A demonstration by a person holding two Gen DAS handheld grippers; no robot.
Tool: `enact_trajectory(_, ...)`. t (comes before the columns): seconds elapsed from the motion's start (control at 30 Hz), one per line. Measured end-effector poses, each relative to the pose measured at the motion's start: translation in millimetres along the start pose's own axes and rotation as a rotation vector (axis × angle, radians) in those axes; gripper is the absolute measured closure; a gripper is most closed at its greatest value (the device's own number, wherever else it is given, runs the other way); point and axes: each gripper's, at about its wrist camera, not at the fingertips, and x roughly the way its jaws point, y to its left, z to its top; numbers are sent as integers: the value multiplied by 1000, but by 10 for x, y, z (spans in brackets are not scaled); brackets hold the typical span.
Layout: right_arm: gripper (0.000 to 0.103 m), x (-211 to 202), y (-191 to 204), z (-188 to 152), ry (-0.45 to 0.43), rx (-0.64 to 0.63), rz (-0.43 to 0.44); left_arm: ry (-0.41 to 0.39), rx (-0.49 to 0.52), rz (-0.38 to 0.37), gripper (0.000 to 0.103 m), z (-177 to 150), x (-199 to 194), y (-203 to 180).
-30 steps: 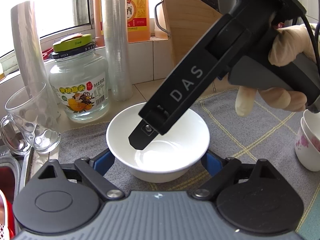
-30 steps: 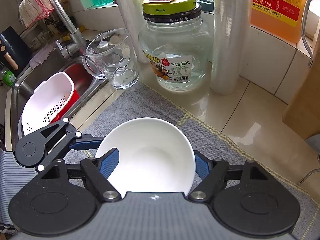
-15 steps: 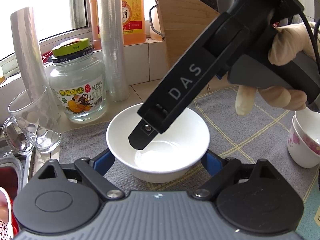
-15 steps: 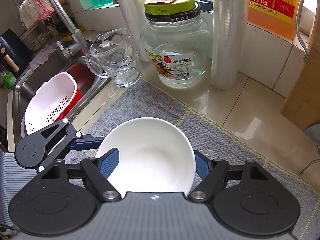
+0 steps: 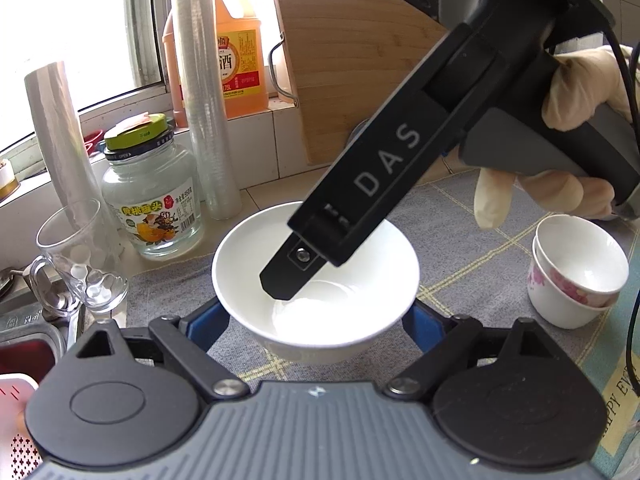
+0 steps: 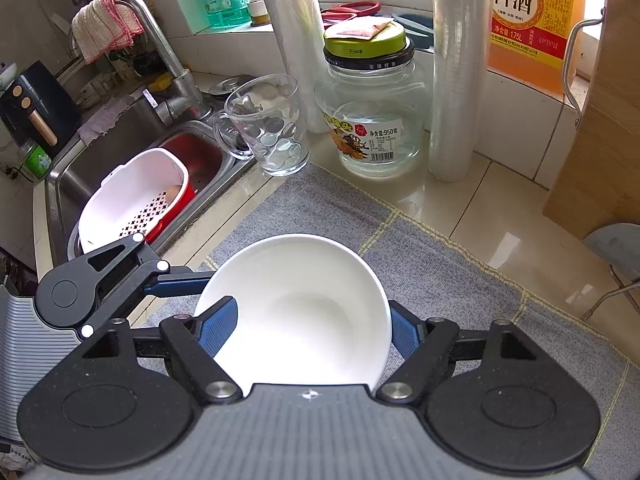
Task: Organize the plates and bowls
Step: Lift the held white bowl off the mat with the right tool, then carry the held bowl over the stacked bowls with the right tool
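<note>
A plain white bowl (image 5: 316, 292) is above the grey mat (image 5: 460, 240). My left gripper (image 5: 316, 316) stands wide open with a blue pad on either side of the bowl. My right gripper (image 6: 308, 328) grips the bowl's (image 6: 296, 312) wall: one finger (image 5: 288, 276) reaches inside it, the other is outside the rim. In the left wrist view the right gripper's black body comes down from the upper right. Two stacked white cups with pink flowers (image 5: 576, 272) stand to the right on the mat.
At the back stand a glass mug (image 6: 268, 128), a glass jar with a green lid (image 6: 372, 120), rolls of plastic film (image 6: 456, 80), an orange bottle (image 6: 536, 20) and a wooden board (image 5: 352, 68). A sink (image 6: 120, 152) with a white strainer basket (image 6: 132, 200) lies left.
Both grippers and the bowl have moved together to the right along the mat, away from the jar and mug. The flowered cups now show more fully at the right.
</note>
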Motion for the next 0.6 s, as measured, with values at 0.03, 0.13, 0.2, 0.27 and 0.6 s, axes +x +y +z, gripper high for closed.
enact_trajectory(0.03,19,-31,7,-19,-2,1,0,-2,3,-3,11,8,-28,-27)
enact_trajectory(0.13,18,-148,41,-97,-5,1,-3,-1,11,-12,11,27,-114,-134)
enact_trajectory(0.2,18,-235,44,-164,-10,8,1,1,19,-16,11,39,-160,-207)
enact_trajectory(0.27,18,-314,49,-228,-13,14,3,1,24,-22,11,52,-209,-280)
enact_trajectory(0.6,18,-712,20,-565,-46,28,-15,-9,64,-57,11,135,-381,-665)
